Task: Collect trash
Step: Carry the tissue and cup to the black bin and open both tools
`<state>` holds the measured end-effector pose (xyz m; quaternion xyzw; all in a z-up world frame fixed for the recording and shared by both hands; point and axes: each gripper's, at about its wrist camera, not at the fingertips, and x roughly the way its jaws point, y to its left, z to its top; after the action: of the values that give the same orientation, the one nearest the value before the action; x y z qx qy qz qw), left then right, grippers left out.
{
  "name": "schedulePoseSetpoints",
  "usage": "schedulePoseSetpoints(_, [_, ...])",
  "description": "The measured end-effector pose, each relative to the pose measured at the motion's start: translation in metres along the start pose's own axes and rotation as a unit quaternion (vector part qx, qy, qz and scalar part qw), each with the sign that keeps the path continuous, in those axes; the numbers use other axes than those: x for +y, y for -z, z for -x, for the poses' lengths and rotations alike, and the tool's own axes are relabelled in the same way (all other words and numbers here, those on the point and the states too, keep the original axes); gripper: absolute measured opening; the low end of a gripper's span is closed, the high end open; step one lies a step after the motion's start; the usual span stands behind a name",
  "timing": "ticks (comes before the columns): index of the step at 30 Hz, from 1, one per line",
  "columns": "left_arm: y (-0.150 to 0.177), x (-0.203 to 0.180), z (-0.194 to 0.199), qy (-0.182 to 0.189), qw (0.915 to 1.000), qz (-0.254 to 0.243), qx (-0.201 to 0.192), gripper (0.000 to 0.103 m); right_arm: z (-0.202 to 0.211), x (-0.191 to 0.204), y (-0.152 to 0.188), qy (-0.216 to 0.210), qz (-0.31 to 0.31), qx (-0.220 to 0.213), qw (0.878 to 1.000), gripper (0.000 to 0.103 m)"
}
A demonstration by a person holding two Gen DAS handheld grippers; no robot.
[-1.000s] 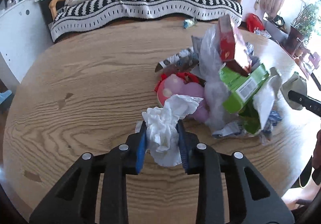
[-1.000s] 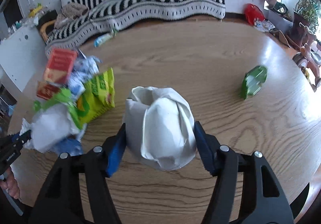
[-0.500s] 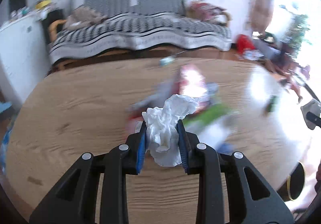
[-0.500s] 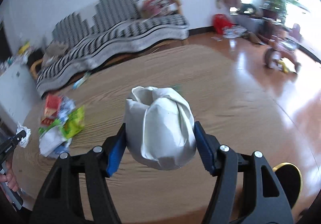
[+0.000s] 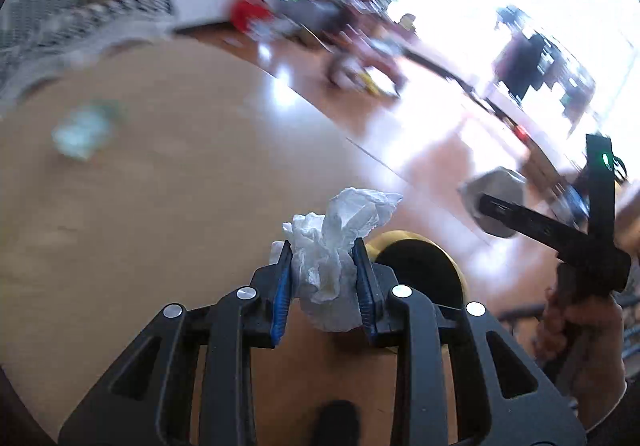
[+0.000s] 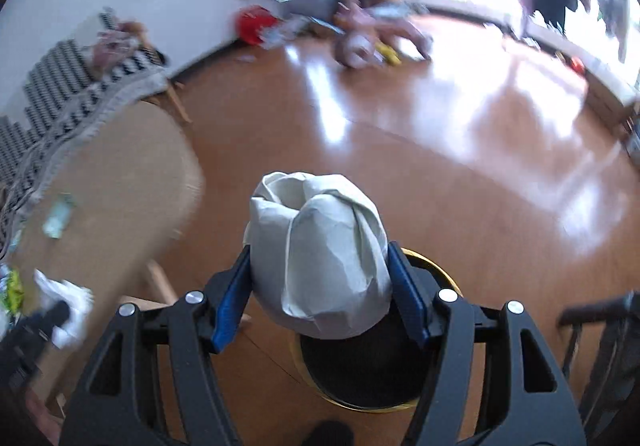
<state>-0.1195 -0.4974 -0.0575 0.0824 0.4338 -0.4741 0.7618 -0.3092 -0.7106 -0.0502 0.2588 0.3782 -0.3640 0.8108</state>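
My left gripper is shut on a crumpled white tissue and holds it over the table's right edge. My right gripper is shut on a crumpled grey-white paper ball and holds it right above a round bin with a gold rim and black inside on the floor. The bin also shows in the left wrist view, just beyond the tissue. The right gripper with its paper ball shows at the right of the left wrist view. The left gripper's tissue shows at the lower left of the right wrist view.
The oval wooden table carries a blurred green wrapper. The trash pile's edge shows at far left. A striped sofa, toys and a tricycle stand on the glossy wooden floor. A dark chair frame stands at right.
Both grippers have swung right, away from the trash pile and off the table's edge, with their loads held. The bin has come into view under the right gripper.
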Motion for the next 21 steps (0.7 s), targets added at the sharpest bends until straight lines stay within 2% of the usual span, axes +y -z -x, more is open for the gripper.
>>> schedulePoseSetpoints(4, [0.020, -0.056, -0.084, 0.044, 0.9969, -0.017, 0.063, 0.028, -0.033, -0.051, 0.017, 0.019, -0.043, 0.062, 0.997, 0.064])
schedulePoseSetpoints(9, [0.029, -0.074, -0.154, 0.056, 0.9925, -0.033, 0.104, 0.028, -0.070, -0.081, 0.038, 0.021, -0.076, 0.140, 0.987, 0.064])
schedulePoseSetpoints(12, [0.025, -0.079, -0.177, 0.065, 0.9908, -0.028, 0.115, 0.029, -0.077, -0.089, 0.044, 0.012, -0.098, 0.158, 0.983, 0.065])
schedulePoseSetpoints(17, [0.026, -0.081, -0.179, 0.083, 0.9890, -0.024, 0.120, 0.030, -0.079, -0.092, 0.040, 0.012, -0.108, 0.154, 0.982, 0.066])
schedulePoseSetpoints(18, [0.028, -0.083, -0.179, 0.086, 0.9886, -0.023, 0.122, 0.034, -0.079, -0.092, 0.041, 0.013, -0.110, 0.154, 0.982, 0.070])
schedulePoseSetpoints(19, [0.029, -0.086, -0.180, 0.088, 0.9882, -0.024, 0.123, 0.050, -0.081, -0.089, 0.037, 0.015, -0.112, 0.154, 0.982, 0.073])
schedulePoseSetpoints(21, [0.029, -0.088, -0.175, 0.090, 0.9890, -0.023, 0.114, 0.073, -0.082, -0.086, 0.033, 0.023, -0.120, 0.152, 0.981, 0.077])
